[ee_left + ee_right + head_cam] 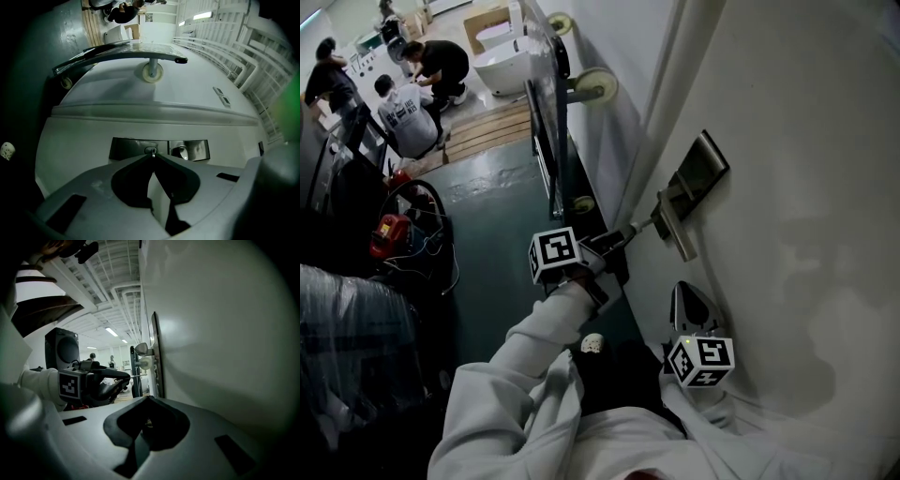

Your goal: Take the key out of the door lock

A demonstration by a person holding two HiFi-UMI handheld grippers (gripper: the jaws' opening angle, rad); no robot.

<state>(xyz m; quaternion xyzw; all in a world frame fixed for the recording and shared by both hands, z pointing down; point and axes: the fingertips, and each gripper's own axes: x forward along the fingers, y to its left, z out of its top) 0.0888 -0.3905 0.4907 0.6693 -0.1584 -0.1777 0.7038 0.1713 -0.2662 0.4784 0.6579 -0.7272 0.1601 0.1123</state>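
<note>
In the head view, the left gripper (630, 232) reaches from the centre of the frame up and to the right towards the white door (806, 187), and its fingers are pressed together on the key (645, 225). The key sits just left of the door handle (677, 230), below the dark lock plate (703, 169). The right gripper (687, 298) hangs lower right of centre, close to the door and well apart from the key. Several people (412, 103) crouch on the floor at the upper left. In the left gripper view, we see the two fingers meeting at their tips in the middle of the frame. There they pinch the small metal head of the key (151, 150), which stands against the lock plate (129, 149). In the right gripper view, the right gripper (147, 400) has its fingers drawn together with nothing between them. Above them, at centre left, the left gripper (123, 376) holds the key (136, 376) as a thin bar pointing at the plate's edge (154, 357). We cannot tell whether its tip is inside the lock.
</note>
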